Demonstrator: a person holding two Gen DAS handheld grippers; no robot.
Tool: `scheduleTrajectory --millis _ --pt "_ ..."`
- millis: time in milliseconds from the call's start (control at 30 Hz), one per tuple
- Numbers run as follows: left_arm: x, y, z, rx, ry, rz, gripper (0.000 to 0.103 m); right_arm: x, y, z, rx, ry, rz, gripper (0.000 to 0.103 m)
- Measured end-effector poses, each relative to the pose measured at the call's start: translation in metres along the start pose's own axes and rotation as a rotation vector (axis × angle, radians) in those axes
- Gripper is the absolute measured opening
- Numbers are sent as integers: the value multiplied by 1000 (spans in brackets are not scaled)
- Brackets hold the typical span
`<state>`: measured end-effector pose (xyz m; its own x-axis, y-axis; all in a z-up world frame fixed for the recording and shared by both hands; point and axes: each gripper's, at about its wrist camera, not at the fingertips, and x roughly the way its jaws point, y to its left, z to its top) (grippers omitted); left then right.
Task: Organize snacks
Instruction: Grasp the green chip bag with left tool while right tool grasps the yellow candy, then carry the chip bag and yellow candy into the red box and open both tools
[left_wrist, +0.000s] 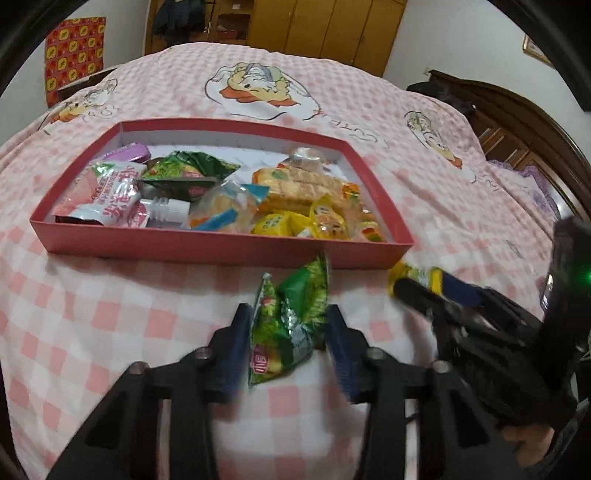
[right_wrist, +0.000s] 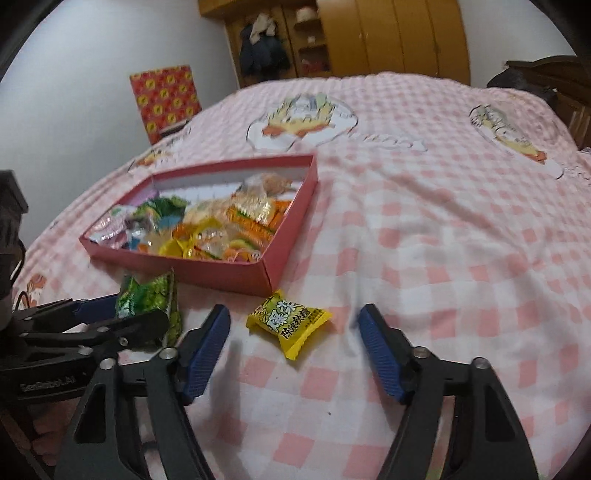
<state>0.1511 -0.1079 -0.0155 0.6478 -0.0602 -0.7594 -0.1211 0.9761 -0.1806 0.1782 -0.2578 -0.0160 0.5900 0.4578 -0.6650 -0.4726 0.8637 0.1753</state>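
Note:
A shallow red box (left_wrist: 207, 248) holding several snack packets sits on the pink checked bed; it also shows in the right wrist view (right_wrist: 221, 271). My left gripper (left_wrist: 290, 328) is shut on a green snack packet (left_wrist: 291, 321), just in front of the box; the packet also shows in the right wrist view (right_wrist: 147, 295). A yellow candy packet (right_wrist: 288, 319) lies on the bed by the box's near right corner. My right gripper (right_wrist: 293, 332) is open, its fingers on either side of the yellow packet, apart from it. It also shows in the left wrist view (left_wrist: 424, 291).
A patterned red and yellow box (right_wrist: 166, 101) stands by the wall at the bed's far left. A wooden wardrobe (right_wrist: 391, 37) is behind the bed, a dark headboard (left_wrist: 524, 125) at the right.

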Motion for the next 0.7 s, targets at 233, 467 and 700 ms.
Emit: scheduleTrajectory --millis 233,467,700 --pt "-17 12 -1 -26 -17 -21 37 -14 8 -5 3 -31 -22 21" --pt "-46 19 4 -1 -83 -6 37 -31 34 -4 -22 -55 -14 20" --pt "-60 25 13 8 -107 -18 37 -43 59 12 7 -78 66 20"
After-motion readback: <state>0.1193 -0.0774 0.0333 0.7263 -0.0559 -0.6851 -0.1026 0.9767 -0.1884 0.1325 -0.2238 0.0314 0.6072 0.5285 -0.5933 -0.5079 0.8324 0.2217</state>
